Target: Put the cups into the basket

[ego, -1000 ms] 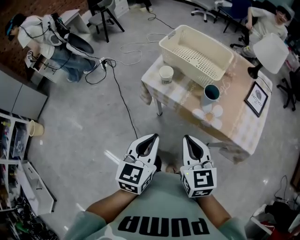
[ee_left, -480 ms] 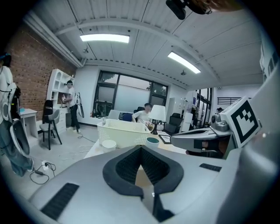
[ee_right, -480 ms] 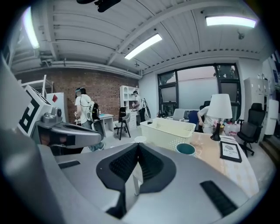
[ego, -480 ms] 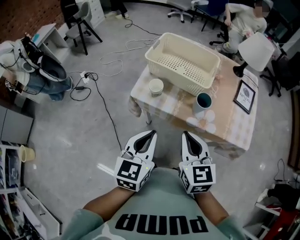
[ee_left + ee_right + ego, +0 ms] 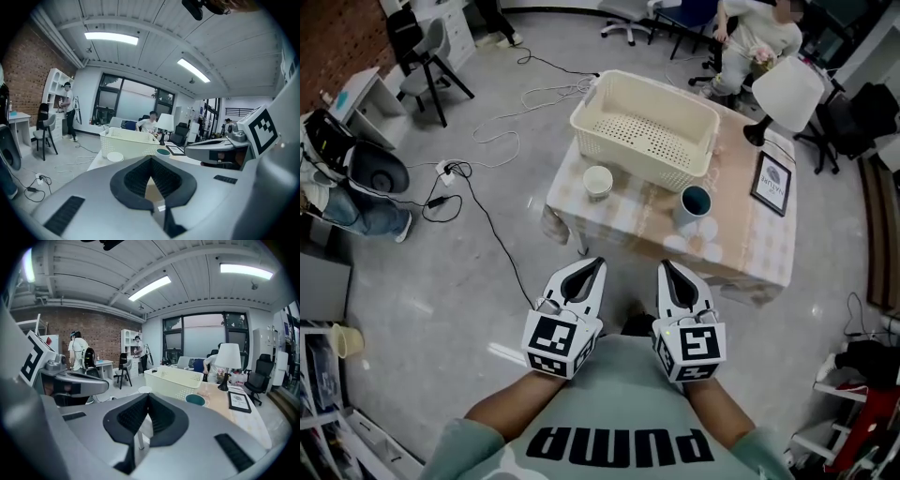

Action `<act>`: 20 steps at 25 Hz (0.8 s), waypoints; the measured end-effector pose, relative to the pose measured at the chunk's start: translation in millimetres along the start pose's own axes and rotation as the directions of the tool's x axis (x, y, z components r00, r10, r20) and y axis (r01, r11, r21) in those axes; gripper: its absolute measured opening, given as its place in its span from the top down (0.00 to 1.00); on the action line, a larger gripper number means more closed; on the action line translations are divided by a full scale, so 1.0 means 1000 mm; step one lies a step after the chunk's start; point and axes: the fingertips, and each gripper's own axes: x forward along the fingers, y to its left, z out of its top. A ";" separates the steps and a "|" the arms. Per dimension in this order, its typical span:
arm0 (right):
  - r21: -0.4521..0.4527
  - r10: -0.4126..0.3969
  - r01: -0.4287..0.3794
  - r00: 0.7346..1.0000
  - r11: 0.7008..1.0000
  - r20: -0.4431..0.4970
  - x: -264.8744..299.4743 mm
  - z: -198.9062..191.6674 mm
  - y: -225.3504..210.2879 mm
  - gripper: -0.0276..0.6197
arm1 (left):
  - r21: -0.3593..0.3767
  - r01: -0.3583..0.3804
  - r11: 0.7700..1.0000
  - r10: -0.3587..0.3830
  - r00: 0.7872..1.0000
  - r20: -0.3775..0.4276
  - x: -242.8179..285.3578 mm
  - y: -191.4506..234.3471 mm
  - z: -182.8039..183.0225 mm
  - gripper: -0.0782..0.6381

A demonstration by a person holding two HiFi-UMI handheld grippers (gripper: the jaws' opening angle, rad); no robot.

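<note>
Swung round and stepped in since a second ago: bench (image 5: 741, 239) now nearly dead ahead instead of off to the right, basket (image 5: 623, 150) pulled in towards the middle of the head view. Still well short of it, though, with floor between.

Left hand-held gripper (image 5: 594, 266) and right hand-held gripper (image 5: 666, 270) held side by side in front of the chest, both pointing at the bench. Both pinched shut, tips meeting, nothing between the pads in either gripper view. Must open before any pick.

Now the targets. White cup (image 5: 598, 181) upright near the bench's left edge, just beside the basket's near wall, ahead of the left hand-held gripper. Teal cup (image 5: 695, 202) upright too, near the basket's near right corner, ahead of the right one. Well apart from each other. Basket empty, mouth up, sitting at the far side.

Handling, as a guess: both probably empty and light, stiff enough to hold shape. Smooth round walls, so likely to slip or twist under a shallow pinch. White one looks thin-walled, maybe paper; go gently or risk denting it. Best bet: one jaw inside the rim, one outside, clamped on the wall below the lip. Or span the body low down if the jaws open wide enough. Keep upright on the lift, then clear the basket's wall before letting go.
</note>
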 end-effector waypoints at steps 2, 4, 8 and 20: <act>0.003 -0.010 0.010 1.000 1.000 -0.003 0.002 -0.002 -0.004 0.94 | 0.000 0.009 1.000 -0.009 1.000 -0.004 0.004 0.000 -0.001 0.89; 0.011 -0.015 0.015 1.000 1.000 -0.015 0.004 -0.008 -0.008 0.94 | 0.000 0.014 1.000 -0.014 1.000 -0.014 0.009 -0.001 -0.005 0.89; 0.025 -0.012 0.013 0.999 1.000 -0.042 0.014 -0.018 -0.018 0.94 | 0.003 0.011 1.000 -0.011 0.999 -0.030 0.023 0.001 -0.007 0.89; 0.019 -0.026 0.027 0.997 0.999 -0.079 0.055 -0.014 -0.072 0.94 | 0.005 0.004 1.000 -0.004 0.998 -0.069 0.085 0.003 0.006 0.89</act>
